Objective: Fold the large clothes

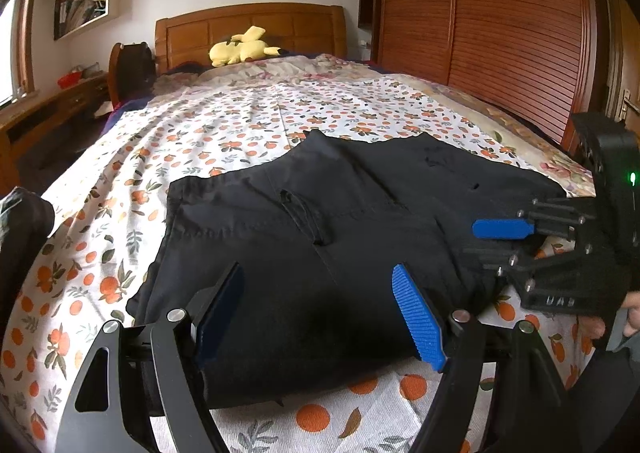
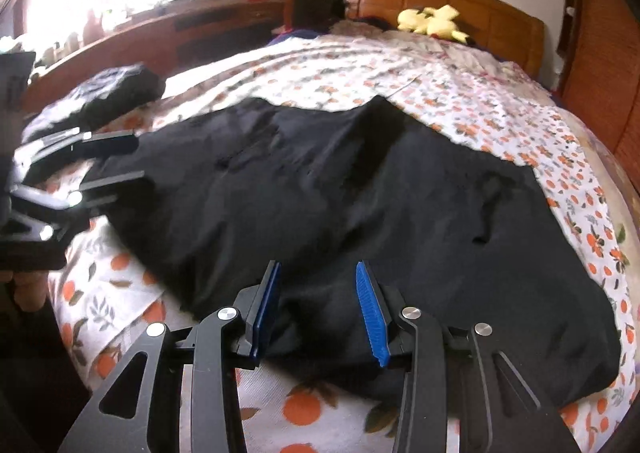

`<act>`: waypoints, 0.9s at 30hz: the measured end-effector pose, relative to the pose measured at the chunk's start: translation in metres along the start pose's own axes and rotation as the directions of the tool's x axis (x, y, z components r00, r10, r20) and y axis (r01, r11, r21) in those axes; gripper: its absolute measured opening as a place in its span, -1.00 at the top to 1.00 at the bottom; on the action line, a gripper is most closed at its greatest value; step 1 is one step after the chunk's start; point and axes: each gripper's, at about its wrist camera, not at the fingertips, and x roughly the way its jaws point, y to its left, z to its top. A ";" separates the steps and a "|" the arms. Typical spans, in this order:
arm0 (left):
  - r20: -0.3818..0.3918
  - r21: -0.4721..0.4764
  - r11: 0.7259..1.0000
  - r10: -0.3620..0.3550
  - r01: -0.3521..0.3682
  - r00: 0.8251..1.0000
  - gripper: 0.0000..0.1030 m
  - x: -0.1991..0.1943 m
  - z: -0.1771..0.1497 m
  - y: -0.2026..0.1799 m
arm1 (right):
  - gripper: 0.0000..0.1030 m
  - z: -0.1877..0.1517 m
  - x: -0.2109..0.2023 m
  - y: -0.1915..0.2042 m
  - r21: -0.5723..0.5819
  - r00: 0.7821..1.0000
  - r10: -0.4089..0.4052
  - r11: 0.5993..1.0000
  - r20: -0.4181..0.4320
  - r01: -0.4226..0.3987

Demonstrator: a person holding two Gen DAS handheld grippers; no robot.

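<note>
A large black garment (image 1: 312, 221) lies spread on the floral bedsheet (image 1: 224, 125); it also fills the middle of the right wrist view (image 2: 340, 197). My left gripper (image 1: 320, 273) is open, its blue pads wide apart over the garment's near edge, with cloth between them but not pinched. My right gripper (image 2: 318, 273) is open over the garment's near hem. The right gripper also shows at the right of the left wrist view (image 1: 480, 241), at the garment's right edge. The left gripper shows at the left of the right wrist view (image 2: 136, 157).
A yellow plush toy (image 1: 240, 47) lies by the wooden headboard (image 1: 248, 25). A wooden wardrobe (image 1: 480, 13) stands along the right of the bed. Another dark bundle of clothing (image 2: 116, 89) sits on the bed's left side. A desk (image 1: 40, 113) is at the left.
</note>
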 end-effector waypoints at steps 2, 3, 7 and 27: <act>-0.001 -0.002 1.000 0.007 -0.007 1.000 -0.52 -0.001 -0.002 0.001 | 0.28 -0.005 0.006 0.002 -0.007 1.000 -0.009 1.000 -0.016 0.009; 0.000 -0.004 1.000 0.009 -0.009 1.000 -0.52 -0.002 -0.003 0.001 | 0.28 -0.006 0.008 0.003 -0.006 1.000 -0.010 1.000 -0.018 0.010; 0.003 -0.011 1.000 0.022 -0.022 1.000 -0.52 -0.005 -0.004 0.003 | 0.27 -0.010 0.011 0.003 -0.006 1.000 -0.016 1.000 -0.014 0.016; -0.028 -0.140 0.972 0.187 -0.189 0.982 -0.52 -0.045 -0.028 0.057 | 0.27 -0.011 0.008 0.005 -0.028 1.000 -0.017 0.999 -0.004 0.016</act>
